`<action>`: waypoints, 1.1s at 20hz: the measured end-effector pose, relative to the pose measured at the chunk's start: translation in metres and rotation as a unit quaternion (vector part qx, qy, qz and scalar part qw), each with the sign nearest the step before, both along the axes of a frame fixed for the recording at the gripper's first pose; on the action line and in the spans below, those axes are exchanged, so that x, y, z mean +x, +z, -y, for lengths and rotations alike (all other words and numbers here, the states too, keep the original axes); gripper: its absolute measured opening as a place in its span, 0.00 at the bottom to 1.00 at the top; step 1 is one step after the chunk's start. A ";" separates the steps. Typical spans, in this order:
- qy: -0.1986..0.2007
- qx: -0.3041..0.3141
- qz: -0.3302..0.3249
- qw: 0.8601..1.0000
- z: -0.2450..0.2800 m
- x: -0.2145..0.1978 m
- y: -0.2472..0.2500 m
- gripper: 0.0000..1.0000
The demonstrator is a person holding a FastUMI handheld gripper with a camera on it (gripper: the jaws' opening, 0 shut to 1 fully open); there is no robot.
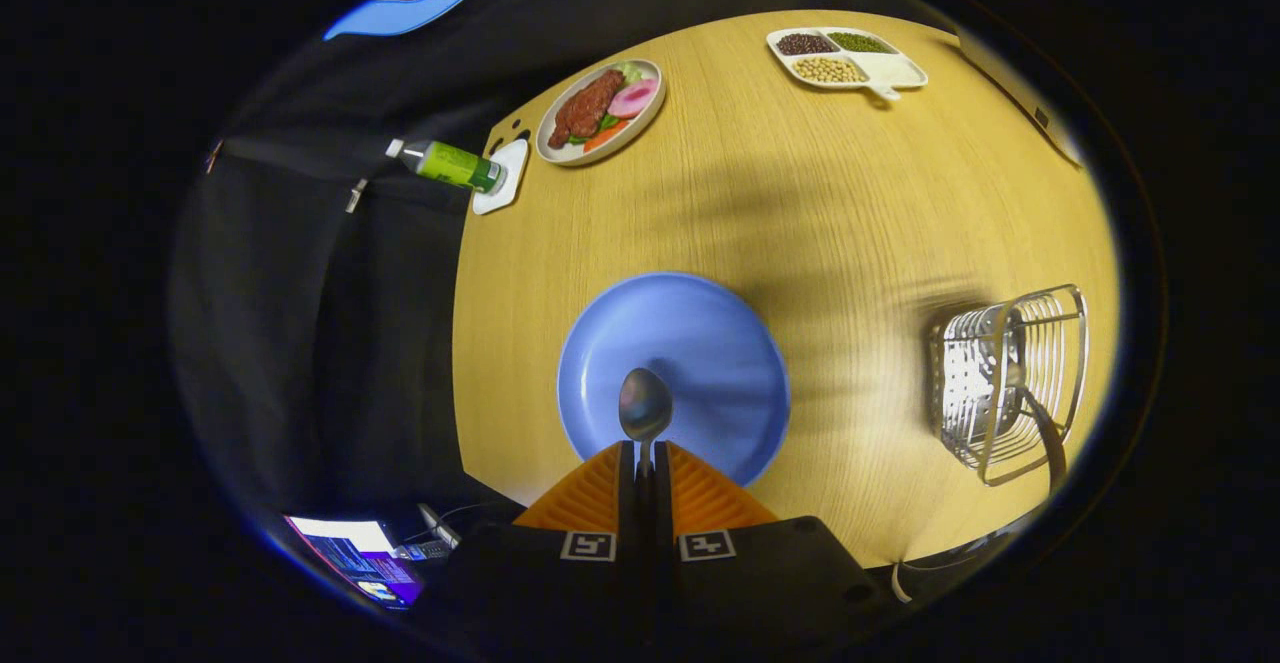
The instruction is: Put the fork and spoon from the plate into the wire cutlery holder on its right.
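My gripper (645, 463) is shut on the handle of a metal spoon (645, 405), and the spoon's bowl sticks out just ahead of the fingertips. Beneath the spoon lies the round blue plate (700, 343) on the wooden table. The wire cutlery holder (1005, 383) stands to the plate's right, with a dark handle leaning out of it. Whether that handle belongs to the fork I cannot tell.
Beyond the blue plate, a plate of food (600, 110) sits at the table's far left corner next to a green bottle (450, 164) on a white coaster. A divided tray of beans (845, 56) lies at the far side. The table's near edge (480, 483) runs just under my fingers.
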State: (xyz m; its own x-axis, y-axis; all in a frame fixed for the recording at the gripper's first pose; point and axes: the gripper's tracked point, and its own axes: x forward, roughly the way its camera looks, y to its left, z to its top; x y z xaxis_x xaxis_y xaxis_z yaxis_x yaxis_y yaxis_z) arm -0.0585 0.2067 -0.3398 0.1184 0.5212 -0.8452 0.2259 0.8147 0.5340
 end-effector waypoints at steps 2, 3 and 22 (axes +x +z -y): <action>-0.011 0.007 0.014 1.000 0.019 0.008 0.022 0.08; -0.018 0.009 0.020 1.000 0.030 0.012 0.031 0.08; -0.057 -0.108 -0.046 0.991 0.201 -0.033 0.011 0.08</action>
State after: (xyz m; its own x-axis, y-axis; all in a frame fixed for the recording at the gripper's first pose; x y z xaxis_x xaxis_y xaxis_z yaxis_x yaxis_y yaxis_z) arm -0.0913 0.0057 -0.3288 0.0833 0.3144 -0.9456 0.3621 0.8745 0.3227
